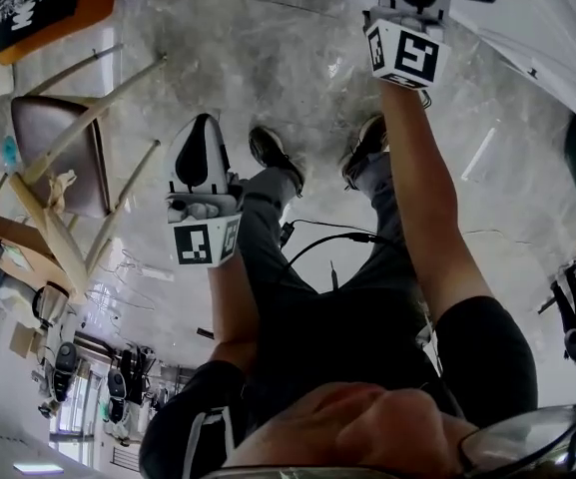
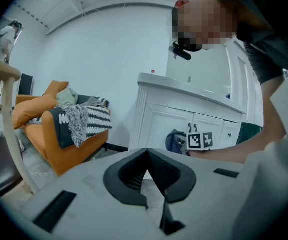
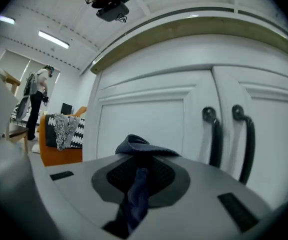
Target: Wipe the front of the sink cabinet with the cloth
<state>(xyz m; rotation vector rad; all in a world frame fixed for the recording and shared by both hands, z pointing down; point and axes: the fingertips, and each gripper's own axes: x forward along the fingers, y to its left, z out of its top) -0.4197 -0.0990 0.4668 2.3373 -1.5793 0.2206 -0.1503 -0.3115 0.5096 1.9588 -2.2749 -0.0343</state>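
We are standing at a white sink cabinet (image 3: pixel 144 119), holding a gripper in each hand. The right gripper (image 3: pixel 136 156) is clamping a dark blue cloth (image 3: pixel 134 194) between its jaws. The cloth is bunching up past the tips, just in front of the left door panel (we cannot tell whether it is touching the door). Two black handles (image 3: pixel 214 134) are standing upright side by side to the right of it. Both doors are sitting closed, hiding whatever the cabinet is holding. The left gripper (image 2: pixel 146 156) is hanging well apart from the cabinet, beside our leg, its jaws pressed together on nothing. Beyond it, an orange sofa (image 2: pixel 44 134) is carrying a striped black-and-white throw (image 2: pixel 81 119).
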